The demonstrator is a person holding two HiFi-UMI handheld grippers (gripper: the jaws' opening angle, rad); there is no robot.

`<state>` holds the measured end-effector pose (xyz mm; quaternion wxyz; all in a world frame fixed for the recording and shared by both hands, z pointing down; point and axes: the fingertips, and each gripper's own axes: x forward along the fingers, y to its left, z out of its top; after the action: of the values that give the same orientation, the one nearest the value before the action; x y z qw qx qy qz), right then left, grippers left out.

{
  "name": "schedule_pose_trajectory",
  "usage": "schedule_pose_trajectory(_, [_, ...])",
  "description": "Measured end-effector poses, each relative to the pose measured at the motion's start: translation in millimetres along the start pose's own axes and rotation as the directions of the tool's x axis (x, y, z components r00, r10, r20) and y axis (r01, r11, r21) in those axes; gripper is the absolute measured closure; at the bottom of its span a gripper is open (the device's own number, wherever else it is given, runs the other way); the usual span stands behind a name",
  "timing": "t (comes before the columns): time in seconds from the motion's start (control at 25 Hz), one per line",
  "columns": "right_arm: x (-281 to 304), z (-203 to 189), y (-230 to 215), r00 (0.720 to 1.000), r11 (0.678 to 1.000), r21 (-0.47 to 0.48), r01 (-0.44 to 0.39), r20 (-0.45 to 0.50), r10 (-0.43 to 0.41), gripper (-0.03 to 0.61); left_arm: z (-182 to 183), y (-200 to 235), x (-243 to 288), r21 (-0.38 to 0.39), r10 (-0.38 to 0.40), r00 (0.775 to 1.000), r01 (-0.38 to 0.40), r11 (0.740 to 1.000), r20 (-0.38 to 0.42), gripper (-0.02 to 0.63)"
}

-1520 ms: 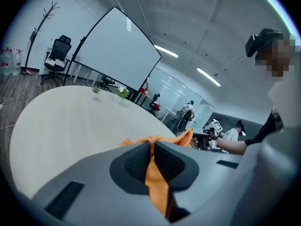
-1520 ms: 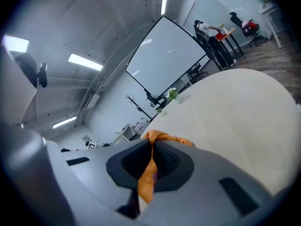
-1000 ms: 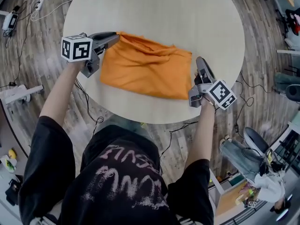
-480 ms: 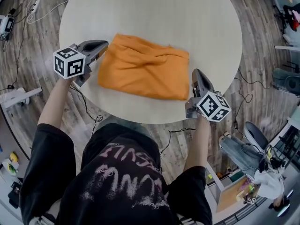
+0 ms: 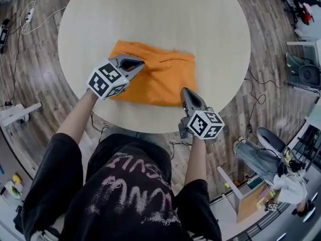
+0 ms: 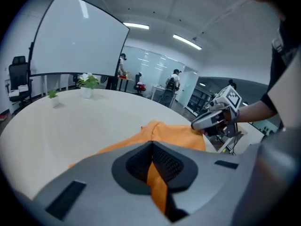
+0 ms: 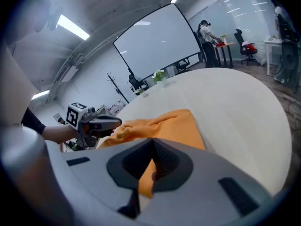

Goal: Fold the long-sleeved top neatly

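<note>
The top (image 5: 159, 73) lies partly folded as an orange rectangle on the near half of the round tabletop (image 5: 150, 14), its long axis running left to right across the person. A ridge of bunched cloth runs along its far edge.

The left gripper (image 5: 136, 62) sits over the left end, and its fingers are clamped together on a strip of orange cloth. The right gripper (image 5: 184, 91) is at the near right corner, its fingers likewise pinched on a fold of the fabric. Nearly all of the cloth lies ahead of both sets of fingers, away from the person, so the next fold probably carries the held cloth forward over the rest. Each hand holds its own end, neither one nearer.

A second ago both grippers stood just outside the short ends of the top, with their fingers apart. Since then they have come inward onto the cloth, and the fingers have just been closing, with fabric now caught between them.
</note>
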<state>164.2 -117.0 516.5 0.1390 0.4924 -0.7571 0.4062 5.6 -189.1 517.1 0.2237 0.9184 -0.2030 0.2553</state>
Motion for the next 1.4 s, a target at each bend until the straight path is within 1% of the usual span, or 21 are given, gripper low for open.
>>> schedule_pose_trajectory(0.08, [11.4,-9.7,-8.9,0.999,0.999,0.016,0.037,-0.035,-0.036,0.572,3.3,3.5,29.1,0.036,0.009,0.999,-0.008,0.999,-0.044,0.604])
schedule_pose_trajectory(0.12, [15.5,-13.9,-16.1,0.997,0.998,0.025,0.06,-0.049,-0.059,0.572,0.7,11.4,40.8,0.053,0.035,0.997,-0.031,0.998,-0.074,0.604])
schedule_pose_trajectory(0.2, [21.6,-24.5,-30.0,0.992,0.994,0.044,0.1,-0.08,-0.096,0.572,-13.6,32.9,55.2,0.08,0.099,0.985,-0.088,0.993,-0.142,0.604])
schedule_pose_trajectory(0.24, [23.8,-29.9,-35.3,0.99,0.993,0.049,0.111,-0.095,-0.106,0.572,-22.4,42.4,58.7,0.081,0.116,0.978,-0.104,0.991,-0.171,0.604])
schedule_pose_trajectory(0.28, [25.6,-33.8,-39.4,0.989,0.992,0.052,0.116,-0.104,-0.11,0.572,-29.6,49.3,61.0,0.069,0.118,0.975,-0.106,0.992,-0.188,0.604])
schedule_pose_trajectory(0.4, [28.5,-35.1,-47.2,0.991,0.992,0.071,0.109,-0.092,-0.102,0.572,-32.9,58.3,64.1,-0.015,0.075,0.982,-0.079,0.997,-0.175,0.604])
schedule_pose_trajectory(0.48, [28.7,-33.8,-50.4,0.993,0.991,0.088,0.099,-0.08,-0.092,0.572,-29.9,60.4,66.4,-0.041,0.069,0.983,-0.077,0.996,-0.172,0.604])
schedule_pose_trajectory(0.56, [26.2,-33.5,-52.4,0.992,0.991,0.088,0.102,-0.079,-0.096,0.572,-29.5,59.9,68.0,-0.032,0.085,0.98,-0.092,0.995,-0.181,0.604])
schedule_pose_trajectory(0.68, [15.4,-30.8,-55.1,0.991,0.992,0.061,0.114,-0.073,-0.11,0.572,-25.3,57.7,61.1,0.017,0.139,0.973,-0.138,0.99,-0.183,0.603])
schedule_pose_trajectory(0.84, [-9.8,-31.9,-66.9,0.994,0.995,0.025,0.095,-0.061,-0.093,0.572,-12.5,50.5,38.2,0.068,0.215,0.964,-0.207,0.976,-0.155,0.604])
schedule_pose_trajectory(0.96, [-27.3,-38.3,-74.7,0.994,0.996,-0.033,0.084,-0.069,-0.086,0.572,-8.8,42.2,10.1,0.082,0.29,0.948,-0.281,0.956,-0.131,0.603])
schedule_pose_trajectory(1.08, [-42.1,-40.4,-76.6,0.996,0.998,-0.057,0.041,-0.074,-0.045,0.572,-8.2,16.4,-11.5,0.089,0.339,0.934,-0.331,0.94,-0.112,0.603])
schedule_pose_trajectory(1.16, [-49.0,-38.5,-75.9,0.997,0.997,-0.072,0.005,-0.073,-0.011,0.572,-10.0,-2.6,-20.3,0.075,0.383,0.918,-0.377,0.923,-0.098,0.603])
schedule_pose_trajectory(1.2, [-51.7,-38.0,-74.9,0.997,0.996,-0.083,-0.015,-0.074,0.009,0.572,-12.8,-10.3,-24.8,0.048,0.413,0.907,-0.41,0.911,-0.089,0.603])
schedule_pose_trajectory(1.28, [-57.2,-39.8,-73.5,0.996,0.993,-0.11,-0.051,-0.08,0.042,0.572,-25.9,-23.0,-35.0,-0.047,0.475,0.877,-0.479,0.877,-0.075,0.603])
schedule_pose_trajectory(1.36, [-63.6,-44.4,-73.6,0.995,0.989,-0.131,-0.071,-0.084,0.06,0.572,-46.2,-34.0,-48.3,-0.161,0.537,0.841,-0.54,0.826,-0.07,0.603])
schedule_pose_trajectory(1.4, [-65.4,-46.2,-73.1,0.994,0.987,-0.139,-0.081,-0.085,0.069,0.572,-56.8,-38.3,-57.1,-0.219,0.568,0.82,-0.567,0.794,-0.067,0.603])
